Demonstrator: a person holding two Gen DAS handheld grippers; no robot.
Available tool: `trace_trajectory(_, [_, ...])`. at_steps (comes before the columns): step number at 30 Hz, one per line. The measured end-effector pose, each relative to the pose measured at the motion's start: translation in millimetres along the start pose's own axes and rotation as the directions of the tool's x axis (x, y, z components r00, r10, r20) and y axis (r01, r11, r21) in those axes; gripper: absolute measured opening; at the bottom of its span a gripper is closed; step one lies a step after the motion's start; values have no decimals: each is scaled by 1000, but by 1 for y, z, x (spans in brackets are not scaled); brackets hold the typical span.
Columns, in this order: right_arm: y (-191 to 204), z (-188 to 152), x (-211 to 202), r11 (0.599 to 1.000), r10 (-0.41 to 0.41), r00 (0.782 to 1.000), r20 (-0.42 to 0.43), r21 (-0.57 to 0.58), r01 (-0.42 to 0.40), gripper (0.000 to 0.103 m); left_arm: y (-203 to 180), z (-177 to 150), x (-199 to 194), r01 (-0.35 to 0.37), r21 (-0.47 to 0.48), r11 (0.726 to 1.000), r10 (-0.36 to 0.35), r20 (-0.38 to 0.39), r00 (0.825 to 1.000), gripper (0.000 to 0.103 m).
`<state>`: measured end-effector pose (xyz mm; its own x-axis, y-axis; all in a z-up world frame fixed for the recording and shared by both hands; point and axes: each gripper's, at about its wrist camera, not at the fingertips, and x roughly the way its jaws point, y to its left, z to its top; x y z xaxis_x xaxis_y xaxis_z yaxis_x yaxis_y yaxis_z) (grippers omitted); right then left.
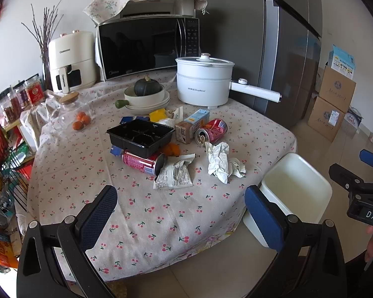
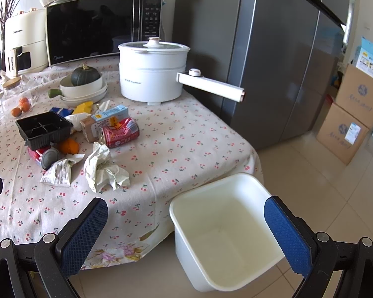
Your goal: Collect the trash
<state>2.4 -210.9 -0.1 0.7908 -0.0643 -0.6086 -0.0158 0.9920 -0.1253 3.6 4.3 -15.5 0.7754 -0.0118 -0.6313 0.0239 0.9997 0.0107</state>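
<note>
Two dented red cans (image 1: 211, 131), crumpled white paper (image 1: 221, 162); left tool (image 1: 180, 211) and right tool (image 2: 186, 226) gape wide, empty.

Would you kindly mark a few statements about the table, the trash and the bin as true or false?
1. Both grippers, left and right, have open jaws holding nothing. True.
2. The white bin already holds a crushed can. False: nothing shows inside it.
3. The black tray rests partly on a red can lying on its side. True.
4. The crumpled paper lies on the floor beside the bin. False: it lies on the tablecloth.
5. The dark green squash sits in a white bowl. True.
6. The lid is off the white pot. False: the lid is on.
</note>
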Motion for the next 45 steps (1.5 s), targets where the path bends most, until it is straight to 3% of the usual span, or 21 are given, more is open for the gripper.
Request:
trace_trajectory(35, [0,0,1,1000,-2,1000,-1,0,2,103,0,0,-1,1,2,1000,-1,-1,1000,103])
trace_trajectory(45, [-2,3,-4,1000,-5,1000,9,4,5,103,5,0,1,6,-2,1000,-6,-37,999,103])
